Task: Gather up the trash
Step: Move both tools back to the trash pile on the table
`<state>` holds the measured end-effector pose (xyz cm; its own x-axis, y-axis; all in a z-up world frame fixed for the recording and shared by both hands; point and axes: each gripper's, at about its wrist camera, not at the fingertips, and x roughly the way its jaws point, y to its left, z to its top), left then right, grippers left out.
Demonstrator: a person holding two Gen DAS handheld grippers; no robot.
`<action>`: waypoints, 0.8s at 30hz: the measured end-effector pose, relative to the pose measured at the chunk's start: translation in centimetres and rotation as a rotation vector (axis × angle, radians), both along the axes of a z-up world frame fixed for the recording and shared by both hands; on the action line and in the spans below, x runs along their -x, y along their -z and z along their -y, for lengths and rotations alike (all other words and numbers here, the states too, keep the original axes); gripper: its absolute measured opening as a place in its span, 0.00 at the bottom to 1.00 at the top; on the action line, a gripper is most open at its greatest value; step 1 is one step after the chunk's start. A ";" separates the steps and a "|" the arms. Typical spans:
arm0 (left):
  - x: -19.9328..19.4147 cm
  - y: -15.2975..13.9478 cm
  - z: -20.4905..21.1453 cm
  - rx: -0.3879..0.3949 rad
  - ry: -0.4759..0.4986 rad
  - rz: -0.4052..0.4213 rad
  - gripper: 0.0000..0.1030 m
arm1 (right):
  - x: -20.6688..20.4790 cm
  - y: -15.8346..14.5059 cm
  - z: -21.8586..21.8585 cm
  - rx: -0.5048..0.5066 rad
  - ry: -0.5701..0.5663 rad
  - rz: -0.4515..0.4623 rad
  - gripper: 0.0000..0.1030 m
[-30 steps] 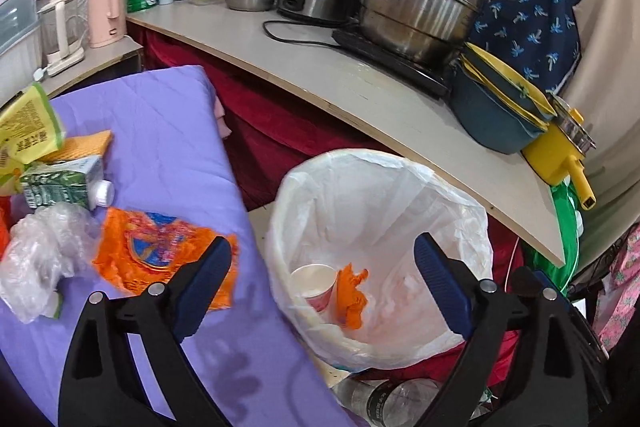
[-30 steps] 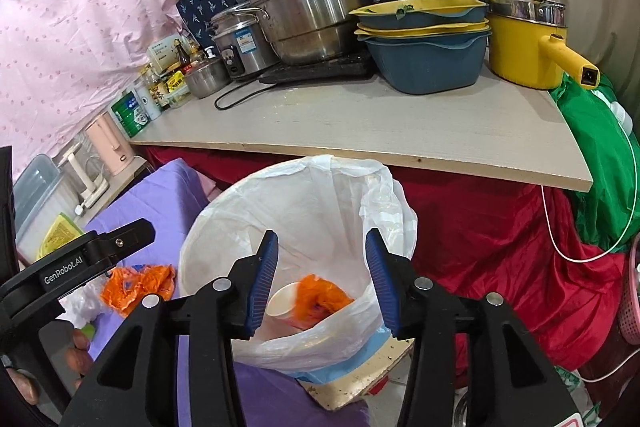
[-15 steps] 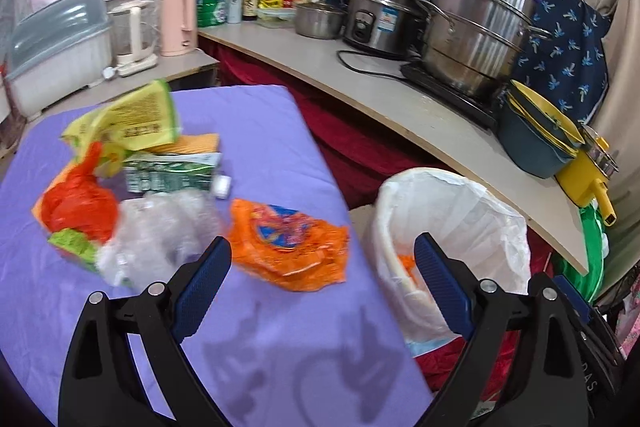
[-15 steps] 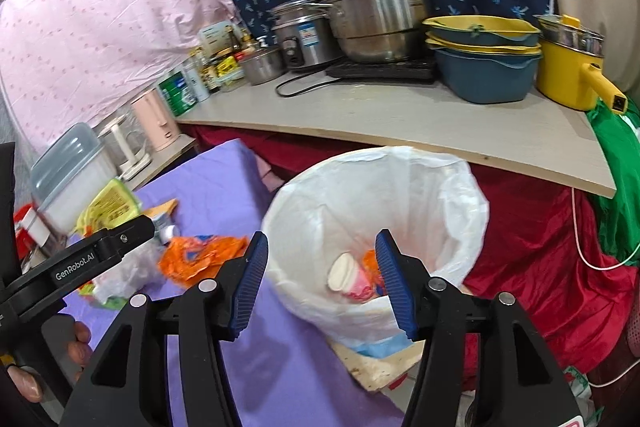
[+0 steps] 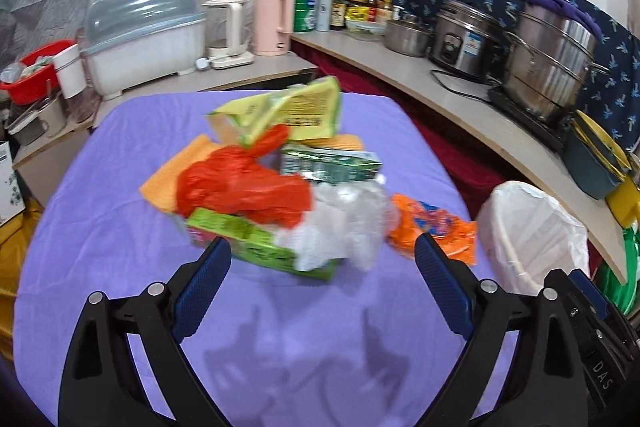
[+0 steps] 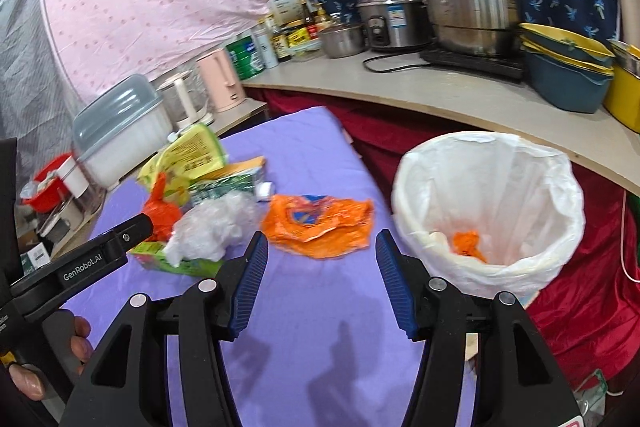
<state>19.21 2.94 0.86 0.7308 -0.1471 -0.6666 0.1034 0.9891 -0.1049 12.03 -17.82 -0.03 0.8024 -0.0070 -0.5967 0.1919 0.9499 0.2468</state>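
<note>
The left claw (image 5: 322,281) stands wide open, nothing between its blue pads, tilted downward. The right claw (image 6: 320,279) is also open and empty, its jaws having just widened. A hand (image 6: 52,359) grips the left claw's handle.

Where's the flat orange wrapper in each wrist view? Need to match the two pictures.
Left wrist: orange wrapper lies right of centre on the purple cloth, just right of the clear crumpled plastic, near the right fingertip.
Right wrist: orange wrapper sits at centre, above the gap between the two fingers, left of the bin.
Shared landmark: the white-lined trash bin, right of the wrapper in both views.
</note>
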 end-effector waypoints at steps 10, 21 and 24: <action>-1.2 1.0 -6.7 -0.026 -0.098 -0.007 0.86 | -3.1 0.8 -5.5 0.001 -0.079 -0.032 0.53; -2.8 1.7 -10.2 -0.016 -0.139 -0.011 0.86 | -7.3 2.4 -9.6 -0.017 -0.140 -0.056 0.53; -3.4 2.0 -10.4 -0.003 -0.135 -0.021 0.86 | -8.2 3.0 -10.1 -0.047 -0.160 -0.049 0.53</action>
